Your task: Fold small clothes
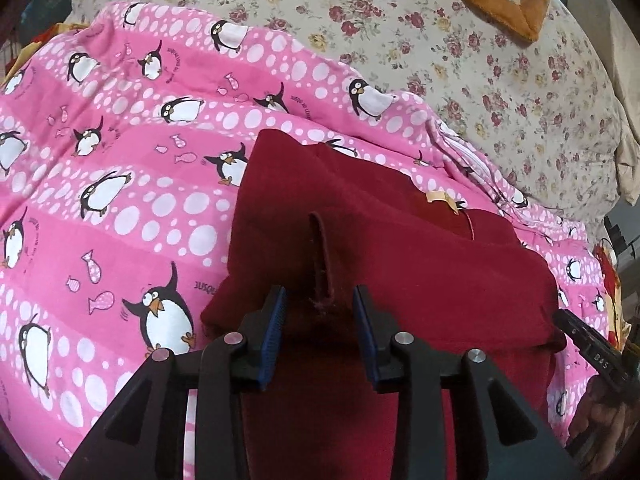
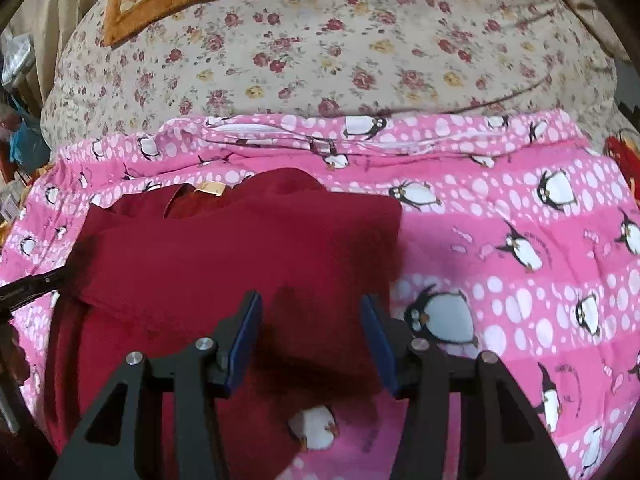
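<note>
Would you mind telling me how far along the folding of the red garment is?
Done: the red garment lies doubled over on the penguin sheet, label showing. In hand: nothing; the left gripper and right gripper stand open above it. Left: probably a final fold of the loose lower part.

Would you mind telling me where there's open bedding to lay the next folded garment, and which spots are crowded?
The widest free patch is the pink penguin blanket beside the dark red garment, on the right gripper's outer side. The floral sheet is bare between the blanket's far edge and the orange cushion. It is crowded over the garment, where the left gripper also hovers.
</note>
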Available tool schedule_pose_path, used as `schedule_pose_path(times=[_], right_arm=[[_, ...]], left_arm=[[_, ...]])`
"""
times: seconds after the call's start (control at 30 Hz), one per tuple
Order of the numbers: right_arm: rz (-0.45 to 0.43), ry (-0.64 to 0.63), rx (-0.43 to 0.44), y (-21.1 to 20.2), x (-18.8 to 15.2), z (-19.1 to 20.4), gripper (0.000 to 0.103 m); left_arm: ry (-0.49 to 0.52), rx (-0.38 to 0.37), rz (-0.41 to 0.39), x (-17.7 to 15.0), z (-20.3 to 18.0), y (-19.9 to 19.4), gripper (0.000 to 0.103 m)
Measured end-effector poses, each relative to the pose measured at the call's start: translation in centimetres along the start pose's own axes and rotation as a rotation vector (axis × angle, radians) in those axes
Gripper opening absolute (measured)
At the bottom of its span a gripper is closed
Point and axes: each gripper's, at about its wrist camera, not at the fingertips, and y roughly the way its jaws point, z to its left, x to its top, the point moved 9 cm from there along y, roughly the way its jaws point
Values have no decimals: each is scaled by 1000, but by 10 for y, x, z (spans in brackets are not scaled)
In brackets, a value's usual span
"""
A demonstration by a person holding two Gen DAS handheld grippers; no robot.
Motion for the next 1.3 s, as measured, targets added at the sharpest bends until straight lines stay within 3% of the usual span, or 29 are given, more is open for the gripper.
schedule_pose_path(times=[0.13,0.4,0.47,0.6,0.8,0.93,1.13,1.3], right_arm=[[60,-11,-66,21,-3,-9,54],[68,-17,-61,28,-8,-13,56],[75,-5,-38,16,-12,-12,58],[97,1,86,-24,-36,-8,72],[135,-83,151,-79,-91,-10,73],[181,-90,238,-104,-132,-5,76],[261,-143,284,-120,-195,1,77],[322,-111,335,-122,-233,1,77]], left_arm=[[13,14,1,-1,-1,2,13],[37,32,5,-2,-1,6,13],[23,4,11,-5,0,3,13],[-13,-82,57,-20,0,-12,13],[2,-108,58,-59,-1,-54,14],[-3,-127,82,-106,1,-82,16],[6,-106,116,-175,9,-118,16],[-11,-82,166,-222,16,-125,16]])
